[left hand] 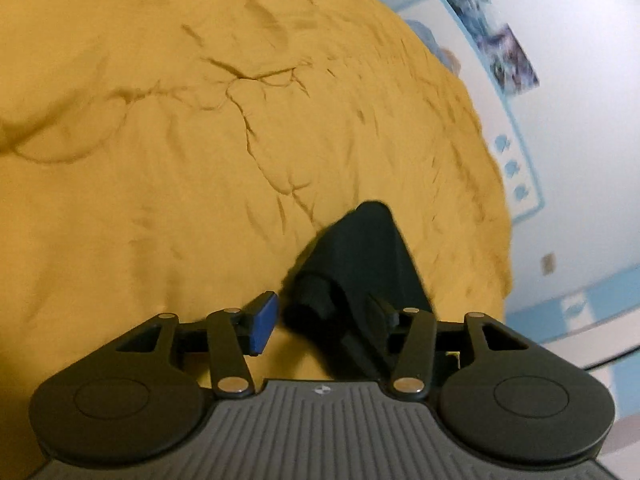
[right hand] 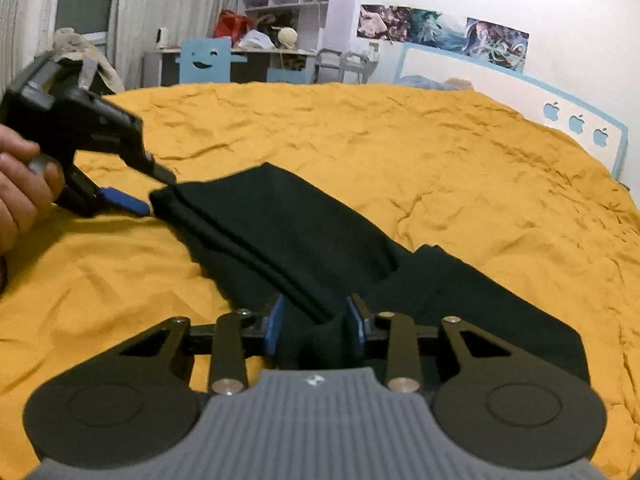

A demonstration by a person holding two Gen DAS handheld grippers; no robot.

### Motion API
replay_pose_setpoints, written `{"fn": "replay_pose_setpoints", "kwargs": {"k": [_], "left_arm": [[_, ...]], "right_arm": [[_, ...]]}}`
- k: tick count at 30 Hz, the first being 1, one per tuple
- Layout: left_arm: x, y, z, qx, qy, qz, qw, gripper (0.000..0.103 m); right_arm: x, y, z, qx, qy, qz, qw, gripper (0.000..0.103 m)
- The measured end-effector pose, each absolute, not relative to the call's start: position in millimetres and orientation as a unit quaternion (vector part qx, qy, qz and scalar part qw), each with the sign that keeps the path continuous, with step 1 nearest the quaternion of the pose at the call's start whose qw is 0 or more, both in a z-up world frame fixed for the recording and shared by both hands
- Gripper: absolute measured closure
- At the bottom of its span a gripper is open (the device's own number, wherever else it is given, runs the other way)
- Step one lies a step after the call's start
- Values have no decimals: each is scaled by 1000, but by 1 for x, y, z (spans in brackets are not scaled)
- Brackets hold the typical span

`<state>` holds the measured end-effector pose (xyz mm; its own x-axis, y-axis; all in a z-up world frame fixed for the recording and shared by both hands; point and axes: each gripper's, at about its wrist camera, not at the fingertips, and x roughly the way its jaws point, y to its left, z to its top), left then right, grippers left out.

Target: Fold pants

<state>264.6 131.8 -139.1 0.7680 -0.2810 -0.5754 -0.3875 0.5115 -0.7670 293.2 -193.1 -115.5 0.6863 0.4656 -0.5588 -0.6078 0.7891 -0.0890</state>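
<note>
Black knit pants, soft and matte, lie folded lengthwise in a long strip on a wrinkled mustard-yellow bedsheet, with ribbed seam lines running along the top layer. The right gripper, black linkage arms with blue pads, has a bunched wad of the pants fabric between its jaws, the pads pressing in on it. The left gripper, in a bare hand, stands with jaws apart at the far corner of the pants, one finger on the cloth, not clamping it.
</note>
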Motion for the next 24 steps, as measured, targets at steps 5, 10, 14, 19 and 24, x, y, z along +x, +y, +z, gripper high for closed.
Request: {"fn": "replay_pose_setpoints", "kwargs": {"k": [5,10,14,19,24], "left_arm": [[279,128,-150,-508,326,33,796,44],[283,124,-158,-504,317,36,803,44],[285,117,-160,-495,315,38,809,44],[291,111,-156,-481,316,35,817,45],[294,106,-152,-457,323,37,828,71]], "right_arm": [[322,-200,-118,-77,266,269,923,75],[338,-190,-125,-69,263,251,929,79],[343,-169,-158,-123,332,270,895,77],[343,-176,-152,-99,320,273,902,79],[342,-200,-137,-37,297,266,916,79]]}}
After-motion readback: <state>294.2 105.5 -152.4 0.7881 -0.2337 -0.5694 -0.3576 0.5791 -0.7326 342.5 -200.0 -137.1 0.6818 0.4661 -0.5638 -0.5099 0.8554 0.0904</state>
